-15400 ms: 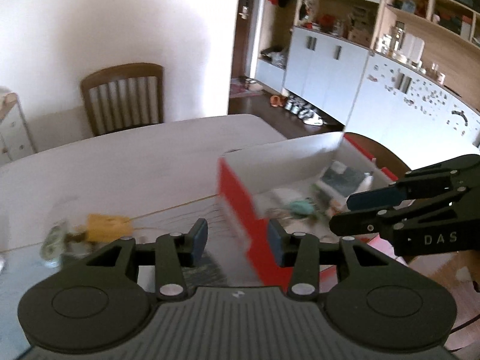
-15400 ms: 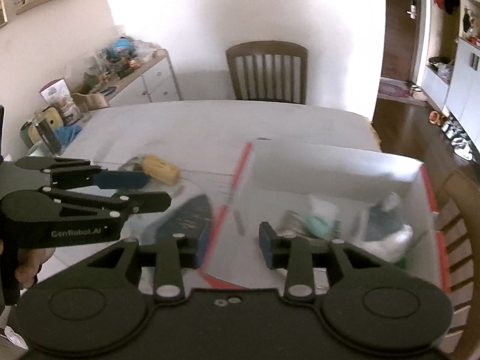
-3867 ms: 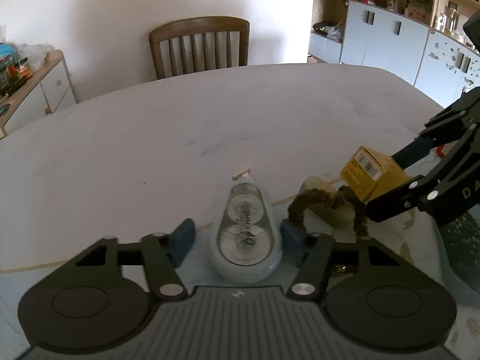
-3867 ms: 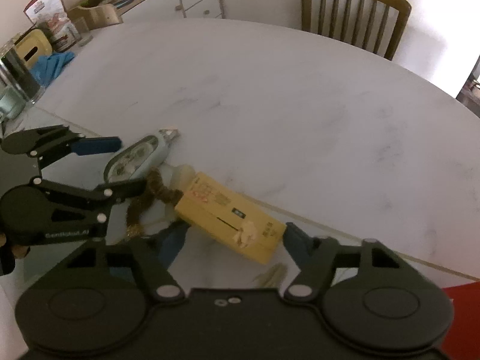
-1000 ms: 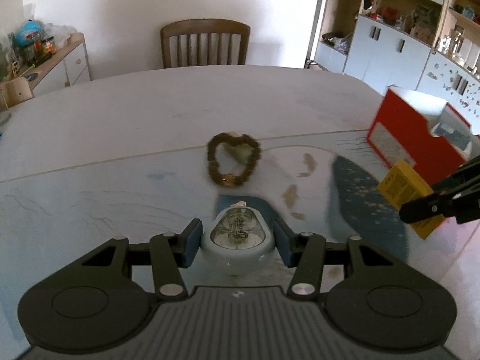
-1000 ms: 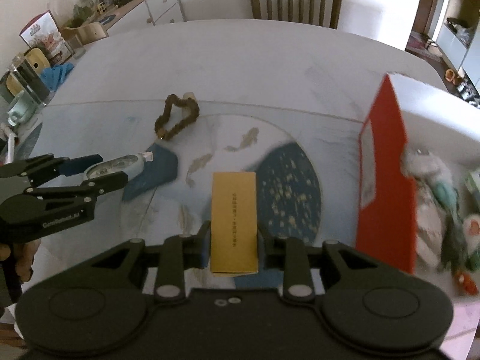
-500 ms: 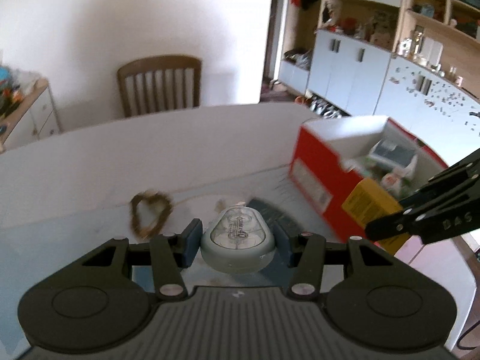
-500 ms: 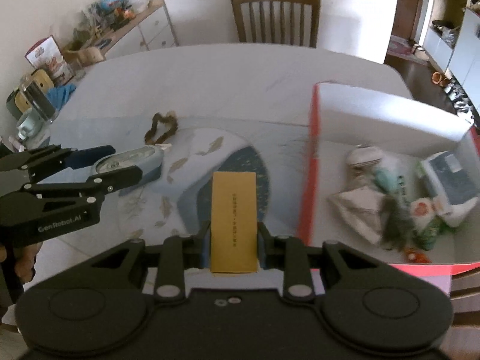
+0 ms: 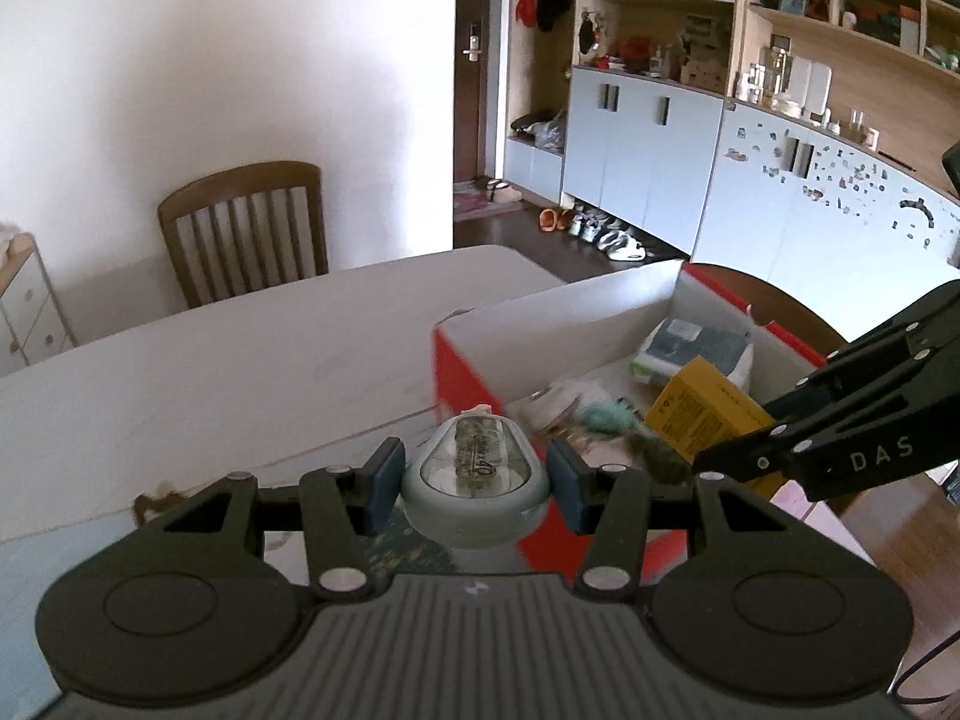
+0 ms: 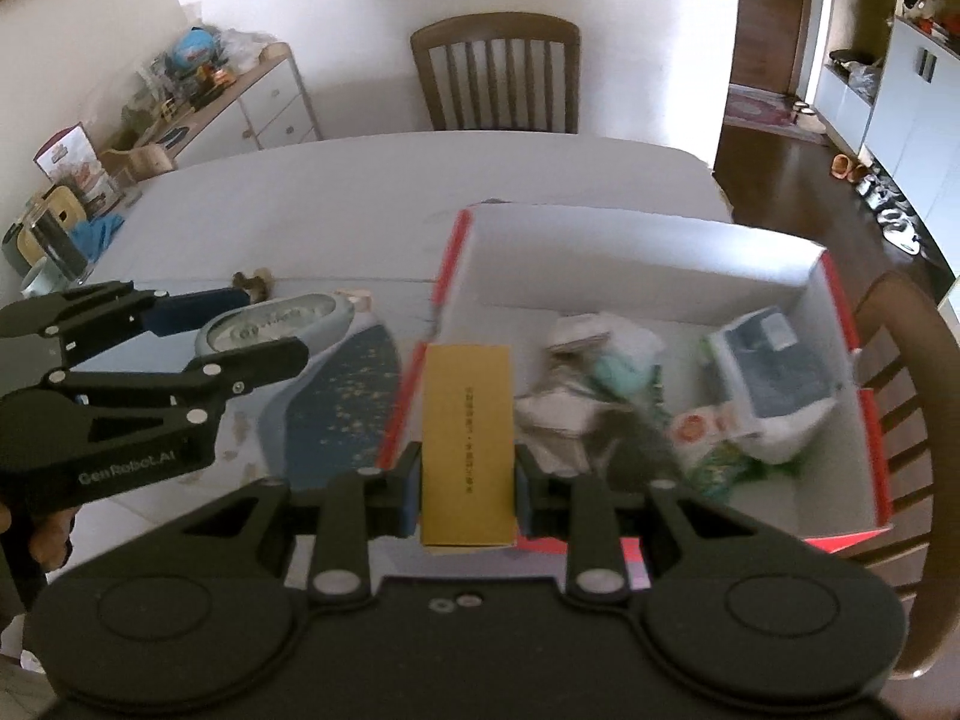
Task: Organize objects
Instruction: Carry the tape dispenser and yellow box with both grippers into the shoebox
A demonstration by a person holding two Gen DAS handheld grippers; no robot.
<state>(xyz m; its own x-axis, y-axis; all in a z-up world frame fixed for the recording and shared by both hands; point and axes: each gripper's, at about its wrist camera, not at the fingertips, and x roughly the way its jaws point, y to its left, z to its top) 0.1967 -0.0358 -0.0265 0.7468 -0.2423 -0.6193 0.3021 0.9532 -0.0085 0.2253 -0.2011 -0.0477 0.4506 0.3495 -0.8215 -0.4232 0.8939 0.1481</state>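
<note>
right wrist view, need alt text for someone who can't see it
The right gripper holds a flat yellow cardboard box at the edge of an open red-and-white carton of clutter. Beside it, the left gripper grips a pale oval tape dispenser.

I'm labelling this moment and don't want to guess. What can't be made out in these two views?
- Print on the yellow box: too small, both views.
- Loose items in the red box: motion-blurred, right wrist view.
- Brown ring on the table: mostly hidden by the left tool, left wrist view.
- Underside of the dispenser: hidden by the tool body.
- Person: only a hand at the edge, right wrist view.
</note>
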